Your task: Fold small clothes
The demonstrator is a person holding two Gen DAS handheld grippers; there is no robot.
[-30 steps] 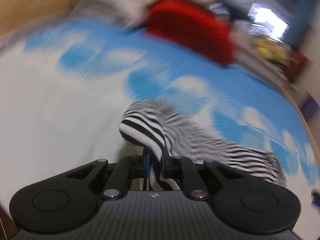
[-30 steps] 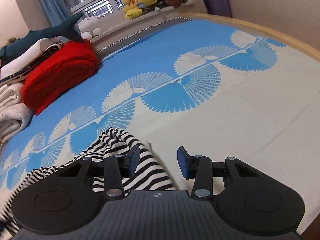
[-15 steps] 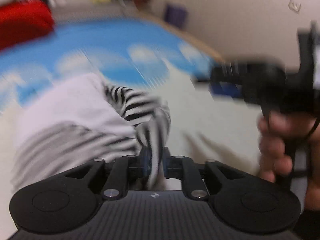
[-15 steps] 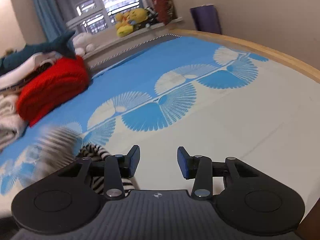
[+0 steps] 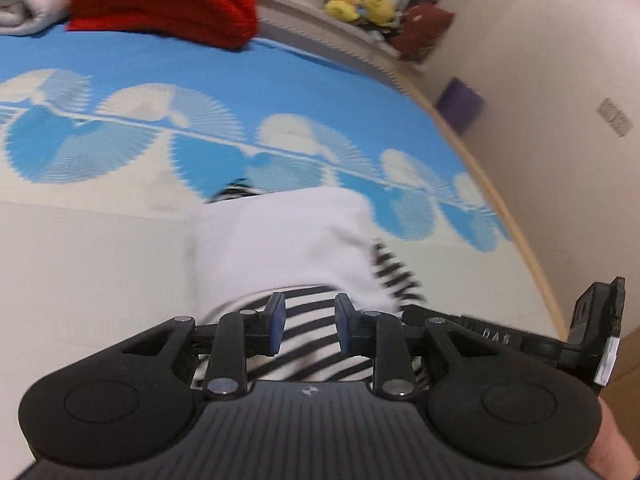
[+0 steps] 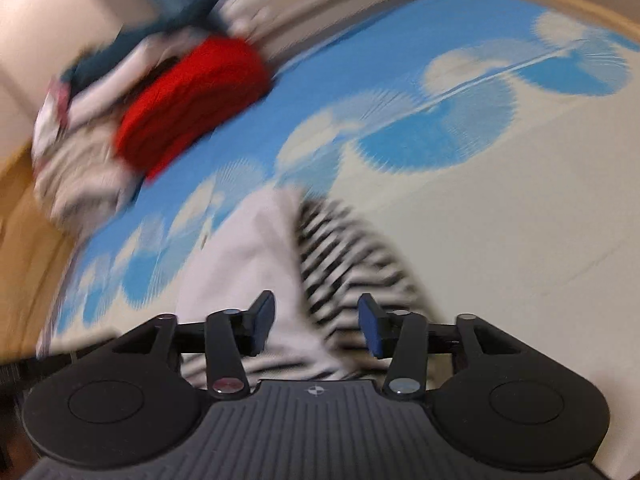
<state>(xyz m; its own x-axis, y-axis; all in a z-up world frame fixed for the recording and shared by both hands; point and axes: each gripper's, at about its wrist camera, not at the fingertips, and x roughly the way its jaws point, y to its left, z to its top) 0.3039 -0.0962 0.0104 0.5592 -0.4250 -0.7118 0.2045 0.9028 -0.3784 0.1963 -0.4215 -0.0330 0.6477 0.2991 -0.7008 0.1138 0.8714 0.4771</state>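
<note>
Striped garment (image 5: 304, 332) on bedsheet (image 5: 100, 264); L gripper (image 5: 308, 326), R gripper (image 6: 316, 330) jaws opening.

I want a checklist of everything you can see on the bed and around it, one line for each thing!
Surface: bed sheet, blue at the far end with white fan shapes, cream near the grippers.
Job's things: striped garment, black and white, part folded over so its plain white inside shows; lies on the sheet.
Clutter: red knit and pale folded laundry at the far end.
Grippers: left gripper with jaws opening, fabric beneath, not pinched; right gripper with jaws opening, over the garment.
Cables: nothing seen.
Surroundings: yellow plush toys on a ledge, purple object by the wall, wall sockets.
</note>
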